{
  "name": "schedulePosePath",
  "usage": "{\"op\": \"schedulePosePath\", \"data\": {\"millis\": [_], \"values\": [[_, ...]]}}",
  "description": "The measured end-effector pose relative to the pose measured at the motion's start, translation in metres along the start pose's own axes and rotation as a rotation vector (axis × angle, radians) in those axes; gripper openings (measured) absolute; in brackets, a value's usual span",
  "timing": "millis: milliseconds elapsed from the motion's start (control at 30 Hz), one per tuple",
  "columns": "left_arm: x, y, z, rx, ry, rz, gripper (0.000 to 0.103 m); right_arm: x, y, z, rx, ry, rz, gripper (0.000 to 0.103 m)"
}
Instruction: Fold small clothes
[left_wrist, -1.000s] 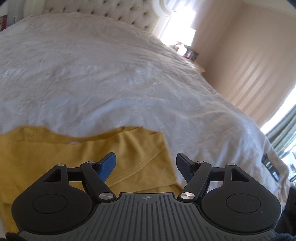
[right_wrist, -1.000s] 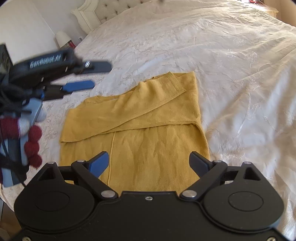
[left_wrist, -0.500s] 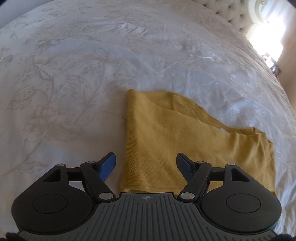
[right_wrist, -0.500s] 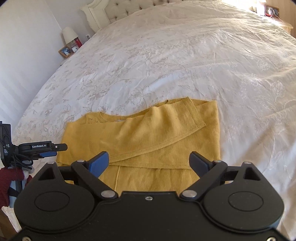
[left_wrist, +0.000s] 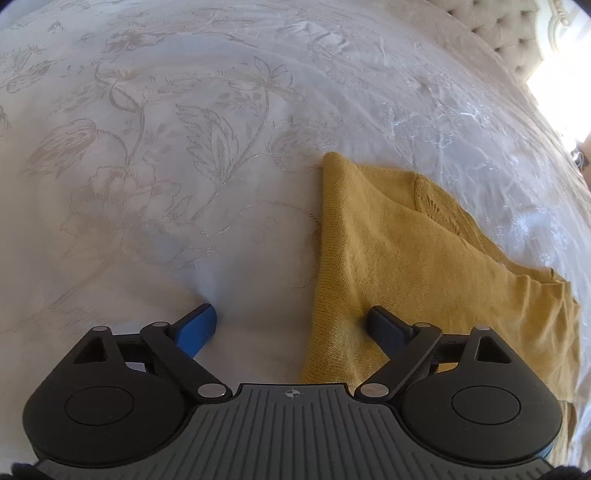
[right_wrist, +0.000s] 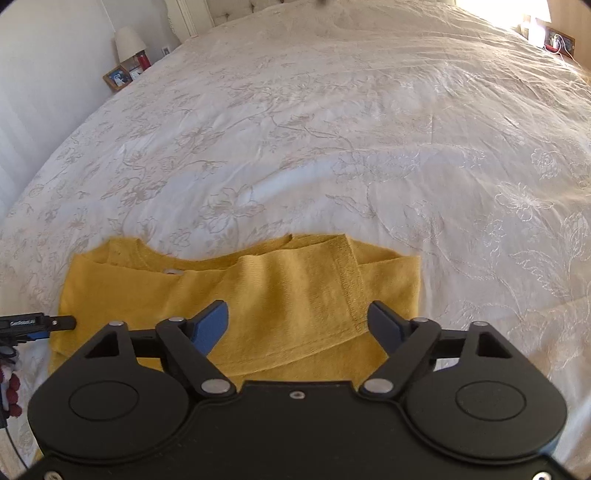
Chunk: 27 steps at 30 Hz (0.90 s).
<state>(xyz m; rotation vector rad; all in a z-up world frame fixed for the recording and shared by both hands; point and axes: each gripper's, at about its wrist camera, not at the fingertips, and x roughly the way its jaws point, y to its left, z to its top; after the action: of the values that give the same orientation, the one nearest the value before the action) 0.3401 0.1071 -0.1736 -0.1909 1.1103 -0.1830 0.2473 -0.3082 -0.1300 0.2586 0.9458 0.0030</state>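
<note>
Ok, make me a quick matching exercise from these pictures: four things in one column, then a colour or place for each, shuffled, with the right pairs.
Things:
1. sweater
2. bedspread
3. left tongs
4. lamp

Descriptions:
A. white with a floral pattern
B. mustard yellow
C. beside the bed, by a framed photo
D. straddling the sweater's left edge

Pairs: 1-B, 2-A, 3-D, 4-C
</note>
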Motion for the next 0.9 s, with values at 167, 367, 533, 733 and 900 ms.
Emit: {"op": "schedulePosePath", "data": {"millis": [167, 367, 533, 733, 900], "values": [[0.01, -0.011, 0.002, 0.074, 0.032, 0.007, 0.102, 0.026, -0.018, 0.005, 0.038, 0.039, -0.035, 0.075], [0.013, -0.018, 0.0, 0.113, 0.029, 0.045, 0.103, 0.041, -0.022, 0.004, 0.027, 0.089, -0.016, 0.07], [0.012, -0.018, -0.001, 0.134, 0.027, 0.041, 0.103, 0.036, -0.018, 0.005, 0.043, 0.093, -0.017, 0.016], [-0.017, -0.019, 0.005, 0.182, -0.026, 0.06, 0.101, -0.028, -0.008, 0.006, 0.058, -0.034, 0.008, 0.015], [-0.039, -0.018, 0.004, 0.247, -0.058, 0.094, 0.101, -0.02, -0.026, -0.016, 0.079, 0.055, -0.081, 0.015]]}}
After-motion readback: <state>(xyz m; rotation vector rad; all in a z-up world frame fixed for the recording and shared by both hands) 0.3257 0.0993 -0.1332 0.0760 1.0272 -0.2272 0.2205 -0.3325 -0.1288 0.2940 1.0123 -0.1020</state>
